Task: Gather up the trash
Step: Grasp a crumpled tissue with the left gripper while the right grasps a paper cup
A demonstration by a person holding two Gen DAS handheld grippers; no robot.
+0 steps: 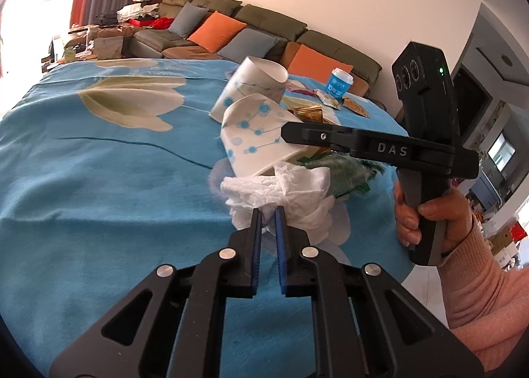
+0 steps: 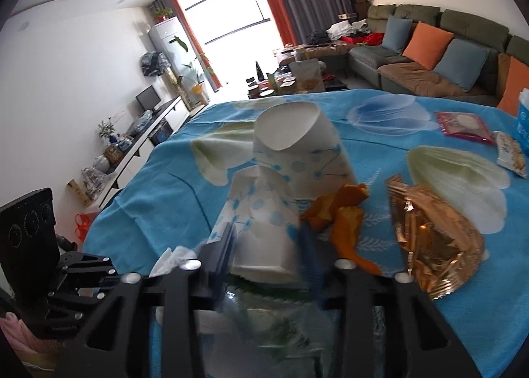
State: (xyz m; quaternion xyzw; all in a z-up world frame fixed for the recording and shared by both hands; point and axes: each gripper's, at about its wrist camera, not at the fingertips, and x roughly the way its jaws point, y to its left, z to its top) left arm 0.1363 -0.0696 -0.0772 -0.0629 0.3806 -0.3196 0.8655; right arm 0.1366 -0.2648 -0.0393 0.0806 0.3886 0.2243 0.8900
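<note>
The left tongs (image 1: 267, 212) pinch the white tissue (image 1: 281, 193) on the blue surface (image 1: 99, 163). The right tongs (image 2: 267, 232) squeeze the crushed paper cup (image 2: 264, 229), lying straight ahead, just beyond the tissue.

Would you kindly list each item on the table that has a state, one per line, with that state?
left gripper: shut on the tissue.
tissue: crumpled.
right gripper: around the near paper cup, grip unclear.
near paper cup: crushed, on its side.
far paper cup: lying tilted, mouth open.
blue cup: upright, lidded.
gold wrapper: crumpled.
orange peel: torn, loose.
</note>
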